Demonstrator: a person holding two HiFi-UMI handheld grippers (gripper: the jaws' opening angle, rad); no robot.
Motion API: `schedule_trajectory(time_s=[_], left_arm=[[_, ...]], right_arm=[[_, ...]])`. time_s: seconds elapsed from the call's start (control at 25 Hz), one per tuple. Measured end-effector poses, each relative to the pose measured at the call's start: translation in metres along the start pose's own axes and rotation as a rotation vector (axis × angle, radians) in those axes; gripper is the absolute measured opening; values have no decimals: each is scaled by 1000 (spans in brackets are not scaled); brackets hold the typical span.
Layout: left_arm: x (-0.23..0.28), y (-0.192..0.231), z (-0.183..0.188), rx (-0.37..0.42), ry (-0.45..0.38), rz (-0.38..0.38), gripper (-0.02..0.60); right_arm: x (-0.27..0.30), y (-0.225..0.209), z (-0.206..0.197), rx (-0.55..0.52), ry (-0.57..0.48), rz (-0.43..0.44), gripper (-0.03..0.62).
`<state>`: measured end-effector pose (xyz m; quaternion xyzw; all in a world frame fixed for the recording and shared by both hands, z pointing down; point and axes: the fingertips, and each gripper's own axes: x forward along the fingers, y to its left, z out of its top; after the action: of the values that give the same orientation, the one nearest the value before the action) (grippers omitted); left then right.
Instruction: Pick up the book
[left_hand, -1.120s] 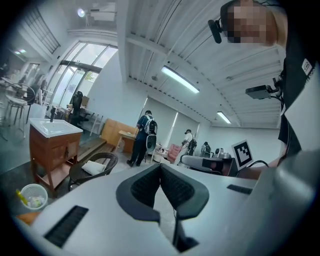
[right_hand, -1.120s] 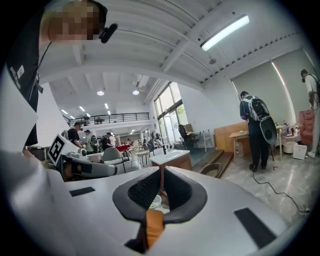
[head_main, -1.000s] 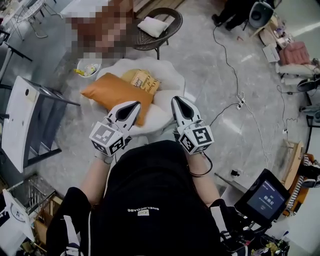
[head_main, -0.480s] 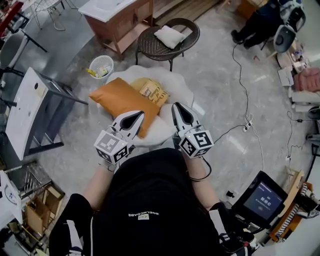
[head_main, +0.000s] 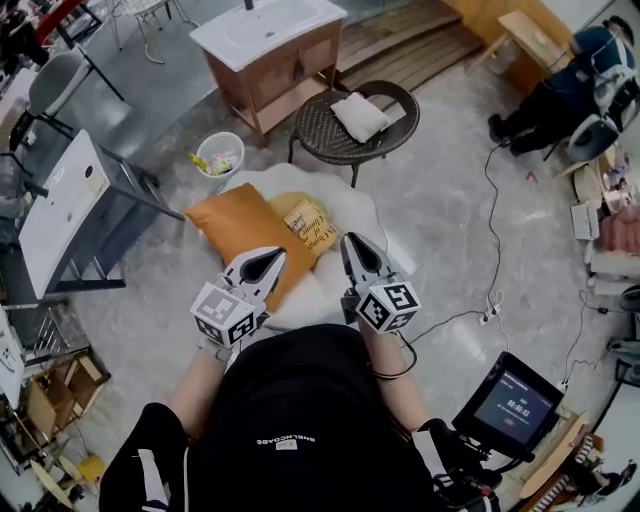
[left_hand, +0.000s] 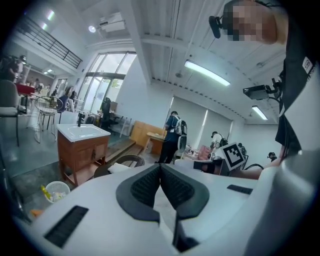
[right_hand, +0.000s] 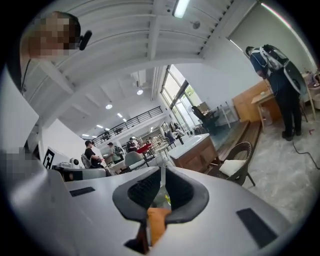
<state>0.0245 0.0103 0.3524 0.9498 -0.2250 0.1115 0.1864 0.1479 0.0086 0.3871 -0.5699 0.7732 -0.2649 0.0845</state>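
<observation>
We hold 2 grippers apart from the book | left gripper (head_main: 271, 257): jaws pressed together, nothing in them | right gripper (head_main: 352, 241): jaws together, empty | book (head_main: 308, 226): on the white fluffy seat (head_main: 355, 205) at 12 o'clock, near both tips, orange pillow (head_main: 235, 232) touching at its 9 o'clock

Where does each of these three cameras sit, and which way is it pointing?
Head view: on the person's head, looking steeply down at the book in a white seat; shows their black top, forearms, left gripper and right gripper.
Left gripper view: on that gripper, facing along its shut jaws across the room; their body at right.
Right gripper view: likewise on its gripper; their body at upper left.
Shared: all three show the wooden washstand and wicker chair.
</observation>
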Motion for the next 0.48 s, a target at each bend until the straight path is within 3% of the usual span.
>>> schedule_trajectory(time_s=[0.2,0.48], left_arm=[[51,22,9,-51,-4,130,14],[6,2,-11,-106,-39,281,14]], right_arm=[[43,-58,18,13,78,80,26],[40,-40,-5,-5,178,194,28]])
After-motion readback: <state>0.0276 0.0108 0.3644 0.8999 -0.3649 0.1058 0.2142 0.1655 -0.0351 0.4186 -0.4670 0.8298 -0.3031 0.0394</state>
